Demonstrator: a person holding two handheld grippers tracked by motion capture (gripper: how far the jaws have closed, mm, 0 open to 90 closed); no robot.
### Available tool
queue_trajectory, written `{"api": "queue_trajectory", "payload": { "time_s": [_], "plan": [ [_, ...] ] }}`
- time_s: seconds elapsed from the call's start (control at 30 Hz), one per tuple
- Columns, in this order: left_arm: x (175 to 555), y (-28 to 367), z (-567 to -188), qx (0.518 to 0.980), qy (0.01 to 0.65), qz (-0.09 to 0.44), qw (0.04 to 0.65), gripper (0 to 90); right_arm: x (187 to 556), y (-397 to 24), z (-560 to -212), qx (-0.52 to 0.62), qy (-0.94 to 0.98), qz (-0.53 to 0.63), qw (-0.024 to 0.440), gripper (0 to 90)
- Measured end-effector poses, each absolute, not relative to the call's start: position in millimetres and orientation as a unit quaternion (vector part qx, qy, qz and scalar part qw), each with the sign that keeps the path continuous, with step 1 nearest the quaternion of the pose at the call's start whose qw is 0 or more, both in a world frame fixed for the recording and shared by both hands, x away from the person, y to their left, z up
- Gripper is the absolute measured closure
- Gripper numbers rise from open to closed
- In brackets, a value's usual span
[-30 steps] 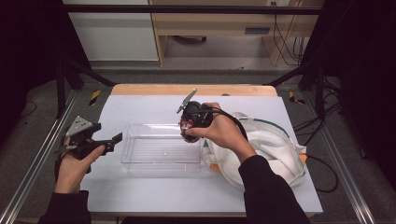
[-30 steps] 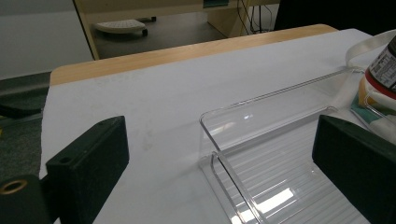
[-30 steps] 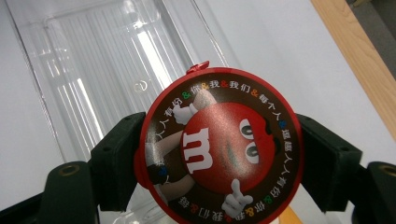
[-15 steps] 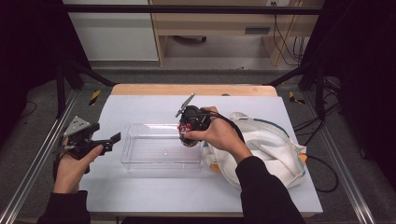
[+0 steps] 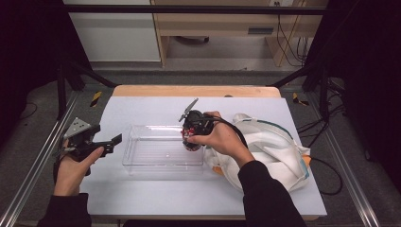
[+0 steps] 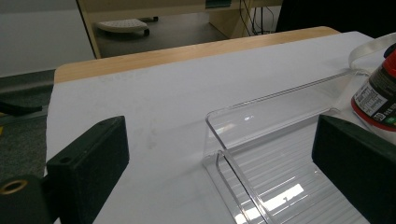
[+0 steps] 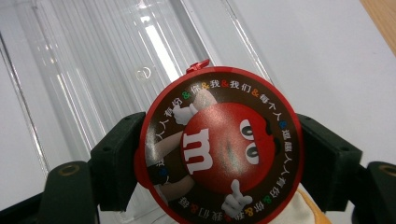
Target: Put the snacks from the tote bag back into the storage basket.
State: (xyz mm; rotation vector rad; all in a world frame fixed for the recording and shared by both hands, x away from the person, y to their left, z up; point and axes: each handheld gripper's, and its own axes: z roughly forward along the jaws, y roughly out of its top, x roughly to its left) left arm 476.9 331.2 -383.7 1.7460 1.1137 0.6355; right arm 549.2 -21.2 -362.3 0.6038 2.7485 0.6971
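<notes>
Right tool (image 5: pixel 191 137), seemingly tilted downward, clamps candy tub (image 7: pixel 219 147) over clear tray (image 5: pixel 142 163).

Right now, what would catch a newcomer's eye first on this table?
A round red-lidded candy tub, gripped between the right gripper fingers, hangs over the clear plastic tray's right end. A white cloth bag lies crumpled to the right, while the left gripper waits open beside the tray.
</notes>
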Motion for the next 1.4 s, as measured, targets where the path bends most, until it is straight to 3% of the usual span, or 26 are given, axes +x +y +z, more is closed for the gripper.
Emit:
{"api": "queue_trajectory", "payload": {
  "time_s": [1.4],
  "plan": [
    [478.3, 329.5, -386.8, 0.718, 0.453, 0.256, 0.464, 4.3, 549.6, -19.3, -389.9, 0.211, 0.944, 0.228, 0.114, 24.8]
  ]
}}
